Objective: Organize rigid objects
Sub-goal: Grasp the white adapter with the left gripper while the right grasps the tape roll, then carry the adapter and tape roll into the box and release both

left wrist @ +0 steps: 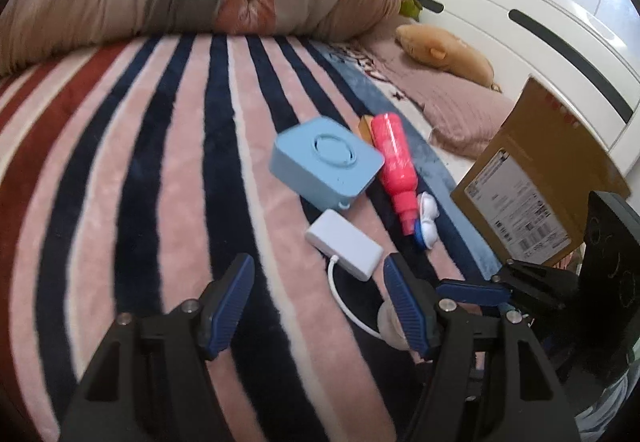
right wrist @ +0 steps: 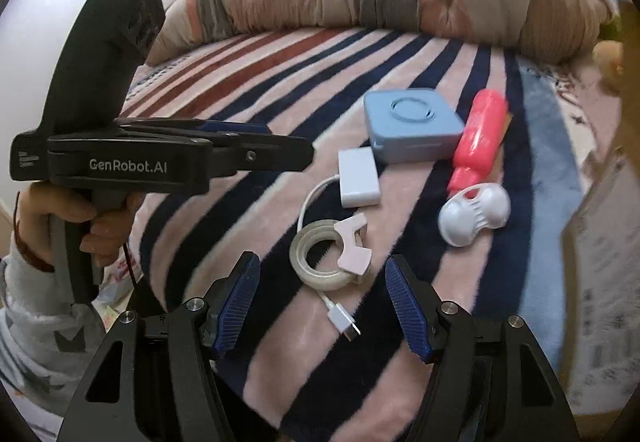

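Your left tongs [left wrist: 318,306] and right tongs [right wrist: 322,302] both hung released and empty above the striped plush bed blanket [right wrist: 420,54]. As far as I could judge, nothing had been organized yet: the pale blue square box [right wrist: 414,128], pink plastic bottle [right wrist: 478,134], white cabled adapter [right wrist: 358,176], clear tape roll [right wrist: 320,256] and white twin-domed plastic piece [right wrist: 474,214] all lay loose there, beside the brown cardboard box [left wrist: 528,178].

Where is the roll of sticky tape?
In the right wrist view the tape roll lies on the striped blanket, just ahead of the open jaws, below the white adapter.
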Motion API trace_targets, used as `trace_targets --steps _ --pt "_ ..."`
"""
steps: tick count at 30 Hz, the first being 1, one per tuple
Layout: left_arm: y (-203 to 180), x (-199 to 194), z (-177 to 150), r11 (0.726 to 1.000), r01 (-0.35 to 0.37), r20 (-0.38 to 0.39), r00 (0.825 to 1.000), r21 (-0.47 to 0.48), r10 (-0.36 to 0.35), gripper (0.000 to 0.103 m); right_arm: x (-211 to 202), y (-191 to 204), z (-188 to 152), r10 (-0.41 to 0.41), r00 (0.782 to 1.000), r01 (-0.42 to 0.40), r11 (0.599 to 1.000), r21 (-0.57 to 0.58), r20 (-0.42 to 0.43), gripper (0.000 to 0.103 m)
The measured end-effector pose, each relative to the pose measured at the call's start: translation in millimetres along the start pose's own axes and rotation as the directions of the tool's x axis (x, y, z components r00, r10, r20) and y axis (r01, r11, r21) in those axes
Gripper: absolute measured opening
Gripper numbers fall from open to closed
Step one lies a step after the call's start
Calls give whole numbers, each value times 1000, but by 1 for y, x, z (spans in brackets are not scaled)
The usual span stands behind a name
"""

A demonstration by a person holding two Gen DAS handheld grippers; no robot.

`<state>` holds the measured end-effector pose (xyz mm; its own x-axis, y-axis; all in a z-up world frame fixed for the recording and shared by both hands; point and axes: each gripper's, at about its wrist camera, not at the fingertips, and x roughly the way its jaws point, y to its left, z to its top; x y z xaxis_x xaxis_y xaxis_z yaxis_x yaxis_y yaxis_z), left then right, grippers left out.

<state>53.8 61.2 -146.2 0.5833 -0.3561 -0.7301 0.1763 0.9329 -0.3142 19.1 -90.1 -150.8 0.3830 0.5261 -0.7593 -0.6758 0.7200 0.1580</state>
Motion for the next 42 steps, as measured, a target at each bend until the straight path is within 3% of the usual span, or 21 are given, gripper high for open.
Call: trace_targets --steps 1,2,11,19,26,31,38,42 --pt "1 4 -1 1000 2 -7 1000 1 -2 64 2 0 0 -9 1000 9 1000 3 -6 56" --pt "1 9 -1 1000 5 -15 1000 4 -5 64 3 0 0 -17 1000 17 1000 5 -10 38" --pt "-19 38 8 997 14 -42 999 74 -11 64 -23 -25 -5 -191 981 192 977 90 -26 39" --pt "-43 63 4 966 -115 3 993 230 117 59 -15 -38 -18 -185 982 189 974 127 -39 39" --pt "-40 56 -1 964 -120 17 993 235 120 56 -11 -34 -18 -224 974 225 972 74 -26 39" --pt "-43 38 -5 962 -134 37 991 236 129 56 -24 -30 -12 -217 976 216 975 57 0 38" --pt "-56 -20 2 960 -157 136 982 232 128 56 -74 0 4 -121 985 121 993 4 119 38" --pt "-78 -63 12 939 -187 209 969 288 129 56 -126 12 16 -75 970 81 997 -17 230 38"
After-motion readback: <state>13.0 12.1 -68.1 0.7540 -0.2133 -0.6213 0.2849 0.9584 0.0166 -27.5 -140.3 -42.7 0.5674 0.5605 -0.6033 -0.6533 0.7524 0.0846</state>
